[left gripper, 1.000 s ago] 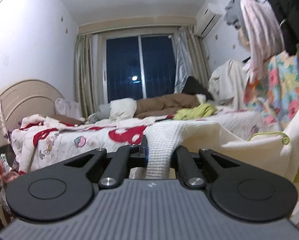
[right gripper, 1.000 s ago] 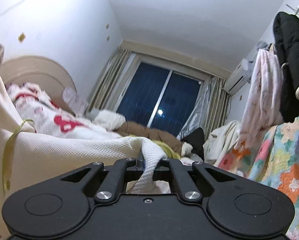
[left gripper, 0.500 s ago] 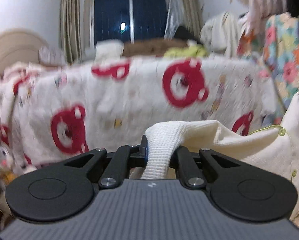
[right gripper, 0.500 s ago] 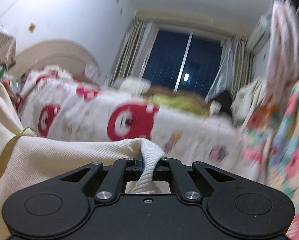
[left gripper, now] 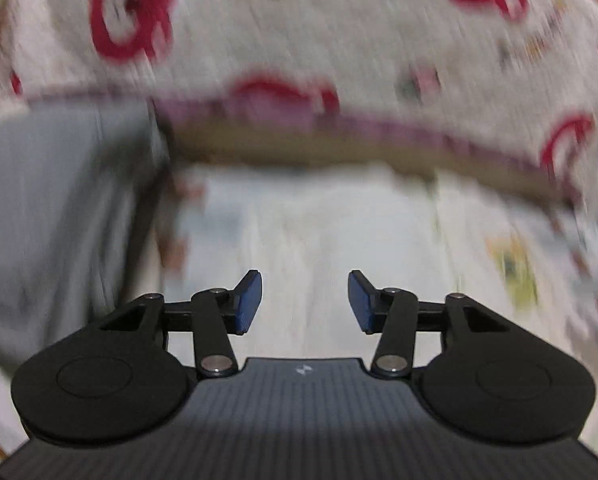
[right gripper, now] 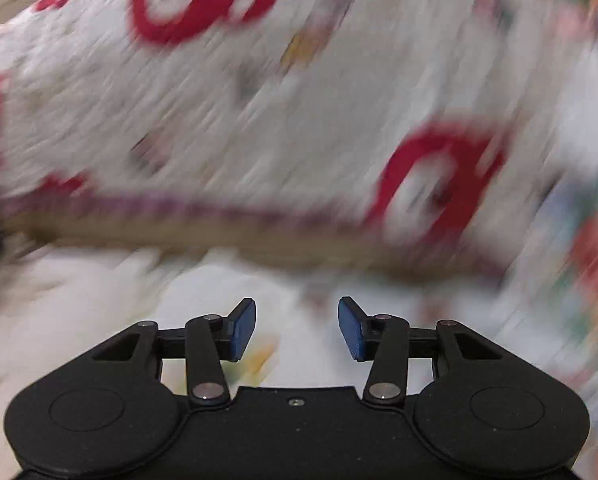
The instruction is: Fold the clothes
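blue pads face each other across an empty gap on both of my tools: the left gripper (left gripper: 305, 302) has its fingers (left gripper: 247, 302) spread wide with nothing between them, and the right gripper (right gripper: 297, 328) shows the same, fingers (right gripper: 243, 330) apart and bare.

both views are badly smeared by motion, so much of what lies ahead is only colour and shape. a white bedspread (left gripper: 299, 40) with big red bear-like rings fills the upper part of the left wrist view, hanging over the edge of the bed; along its lower hem runs a purple-pink band, and just under that a tan strip (left gripper: 339, 156) that looks like the bed's side rail. the same bedspread (right gripper: 259, 100) slants across the right wrist view, with the tan strip (right gripper: 259, 244) beneath it.

below the strip, right in front of my left fingers, lies pale whitish cloth (left gripper: 319, 232) with faint coloured marks; i cannot tell whether this is the cream garment or some other fabric. in the right wrist view a similar pale cloth (right gripper: 99, 312) spreads below and to the left of my fingers, equally blurred. neither gripper touches it as far as i can see.

a grey mass (left gripper: 59, 200) sits at the left of the left view; it is too blurred to say what it is. blurred orange and green floral colours (right gripper: 595, 260) run down the right edge of the right view.
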`<action>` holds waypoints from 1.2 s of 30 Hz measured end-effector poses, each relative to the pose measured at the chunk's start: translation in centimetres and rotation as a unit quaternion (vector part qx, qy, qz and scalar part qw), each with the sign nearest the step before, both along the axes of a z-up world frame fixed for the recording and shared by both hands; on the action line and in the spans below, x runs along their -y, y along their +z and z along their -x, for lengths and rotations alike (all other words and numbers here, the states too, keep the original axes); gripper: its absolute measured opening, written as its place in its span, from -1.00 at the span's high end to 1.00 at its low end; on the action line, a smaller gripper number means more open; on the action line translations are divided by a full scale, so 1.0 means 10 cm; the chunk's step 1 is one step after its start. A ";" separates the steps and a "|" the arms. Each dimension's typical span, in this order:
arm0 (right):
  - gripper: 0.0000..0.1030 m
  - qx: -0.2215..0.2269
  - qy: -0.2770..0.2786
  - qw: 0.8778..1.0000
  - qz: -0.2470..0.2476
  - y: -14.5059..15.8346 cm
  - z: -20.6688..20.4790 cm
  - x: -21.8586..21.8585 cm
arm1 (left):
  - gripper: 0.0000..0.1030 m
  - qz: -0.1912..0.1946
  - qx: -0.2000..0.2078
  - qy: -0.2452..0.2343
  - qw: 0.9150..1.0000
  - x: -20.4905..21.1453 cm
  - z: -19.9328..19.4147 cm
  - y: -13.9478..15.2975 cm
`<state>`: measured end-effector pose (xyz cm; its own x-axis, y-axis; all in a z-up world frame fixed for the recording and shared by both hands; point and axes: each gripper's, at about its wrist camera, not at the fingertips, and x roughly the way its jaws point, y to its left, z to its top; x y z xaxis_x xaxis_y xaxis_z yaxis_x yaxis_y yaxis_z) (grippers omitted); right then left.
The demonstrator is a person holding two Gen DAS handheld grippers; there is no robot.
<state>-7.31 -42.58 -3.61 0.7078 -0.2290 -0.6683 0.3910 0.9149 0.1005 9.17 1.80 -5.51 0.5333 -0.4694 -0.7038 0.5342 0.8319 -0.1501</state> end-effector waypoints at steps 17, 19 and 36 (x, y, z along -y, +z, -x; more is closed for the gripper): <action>-0.29 -0.189 0.028 0.977 -0.090 -0.66 1.24 -0.11 | 0.08 0.040 -0.129 0.015 0.991 -0.69 0.87 -0.40; -0.30 -0.206 0.001 0.970 -0.126 -0.78 1.35 0.08 | 0.08 0.031 -0.130 0.014 0.991 -0.62 0.90 -0.44; 0.89 -0.115 -0.034 0.931 -0.345 -1.24 1.75 0.93 | 0.08 -0.028 -0.124 0.039 0.991 -0.40 0.98 -0.48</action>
